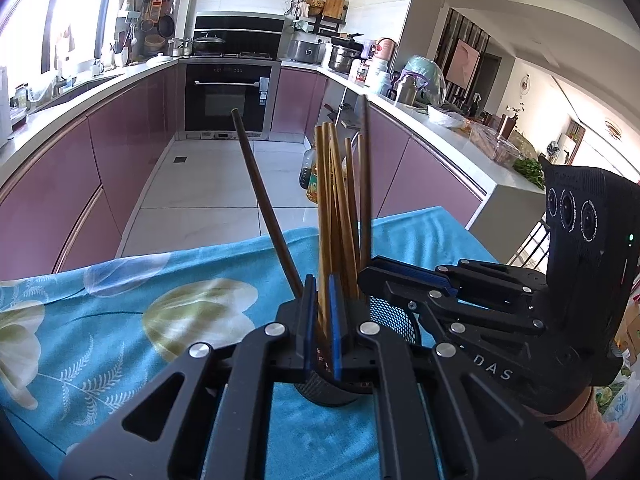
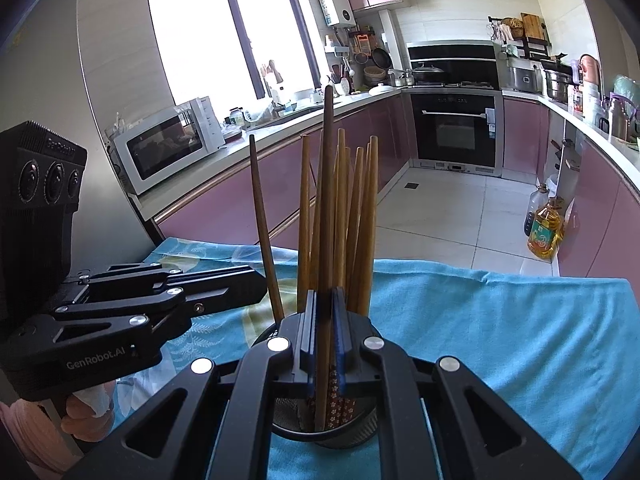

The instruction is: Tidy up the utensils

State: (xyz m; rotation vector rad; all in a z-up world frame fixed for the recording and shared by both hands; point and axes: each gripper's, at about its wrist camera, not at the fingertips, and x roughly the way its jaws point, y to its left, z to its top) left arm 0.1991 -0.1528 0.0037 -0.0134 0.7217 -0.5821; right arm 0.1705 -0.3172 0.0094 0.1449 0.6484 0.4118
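Both grippers hover over the mesh holder [image 2: 344, 436] at lower centre. The left gripper [image 1: 320, 320] and right gripper [image 2: 325, 328] each have jaws clamped on a chopstick [image 2: 326, 216]. Placing step: next, release so the sticks drop in.

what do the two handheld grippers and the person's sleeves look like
Both the left gripper and right gripper are matte black linkages with silver rivets and blue finger pads. White GenRobot.AI lettering, three round lenses on each body. Pink ribbed sleeve.

I had both grippers angled downward, side by side: the left gripper [image 1: 322, 320] nearly closed, the right gripper [image 2: 326, 328] likewise, jaws pinched narrow, a hand [image 2: 86, 412] gripping the left handle.
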